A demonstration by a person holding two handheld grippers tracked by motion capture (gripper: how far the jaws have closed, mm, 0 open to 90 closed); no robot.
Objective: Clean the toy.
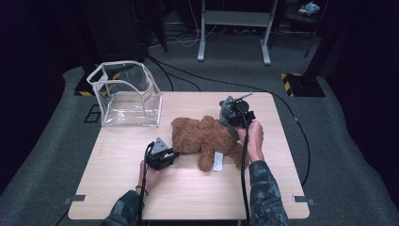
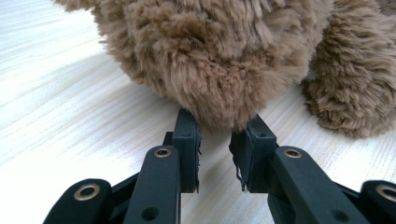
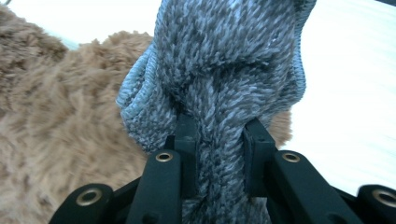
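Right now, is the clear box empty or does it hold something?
Empty: the clear box stands open-topped on the table, and through its walls nothing shows inside.

A stuffed bear [image 1: 204, 139] lies across the middle of a table [image 1: 117, 188], with a clear bin [image 1: 126, 94] behind it at the far left corner. The left gripper [image 1: 171, 154] sits on the tabletop at the bear's left end; the right gripper [image 1: 227, 123] is at its far right, holding a knitted cloth [image 3: 224, 74] above the bear.
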